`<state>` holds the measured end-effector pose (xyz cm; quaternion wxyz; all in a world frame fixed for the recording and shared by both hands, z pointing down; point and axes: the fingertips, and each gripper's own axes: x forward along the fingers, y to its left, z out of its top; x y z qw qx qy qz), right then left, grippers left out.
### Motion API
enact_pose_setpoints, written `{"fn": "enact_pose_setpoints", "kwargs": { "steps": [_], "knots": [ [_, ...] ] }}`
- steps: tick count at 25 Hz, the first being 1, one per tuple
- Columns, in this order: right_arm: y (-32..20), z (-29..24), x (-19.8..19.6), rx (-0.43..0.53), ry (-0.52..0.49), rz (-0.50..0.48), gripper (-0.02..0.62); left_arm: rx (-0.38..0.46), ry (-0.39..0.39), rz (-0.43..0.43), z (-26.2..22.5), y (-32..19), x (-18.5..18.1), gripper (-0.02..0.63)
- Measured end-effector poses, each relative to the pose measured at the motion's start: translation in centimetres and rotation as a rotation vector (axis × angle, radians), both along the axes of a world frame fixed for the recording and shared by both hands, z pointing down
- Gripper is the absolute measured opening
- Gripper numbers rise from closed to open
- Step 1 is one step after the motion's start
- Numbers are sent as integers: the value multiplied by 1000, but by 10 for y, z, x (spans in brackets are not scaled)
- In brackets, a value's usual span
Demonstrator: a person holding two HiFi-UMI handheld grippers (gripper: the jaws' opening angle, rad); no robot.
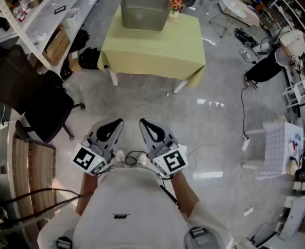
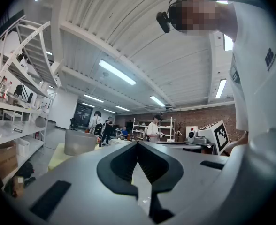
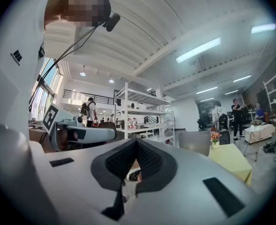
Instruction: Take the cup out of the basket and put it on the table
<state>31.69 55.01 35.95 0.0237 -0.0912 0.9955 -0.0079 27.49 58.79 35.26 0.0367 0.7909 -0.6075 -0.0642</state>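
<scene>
Nothing is done yet: the left gripper (image 1: 116,122) and right gripper (image 1: 144,122), fingers together and empty, are well back from the tabletop (image 1: 157,48), where the basket (image 1: 144,10) hides any cup.

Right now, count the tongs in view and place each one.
2. The left tongs and the right tongs are side by side close before the person's body, both shut and empty, short of the yellow table. None appears hidden.
</scene>
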Motion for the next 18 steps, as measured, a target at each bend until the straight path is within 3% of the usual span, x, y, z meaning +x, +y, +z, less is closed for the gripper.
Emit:
{"fn": "enact_pose_setpoints", "kwargs": {
  "steps": [18],
  "knots": [
    [-31,-13,42,7,-49,-28,9,2,-5,-79,-8,-23,36,12]
  ]
}}
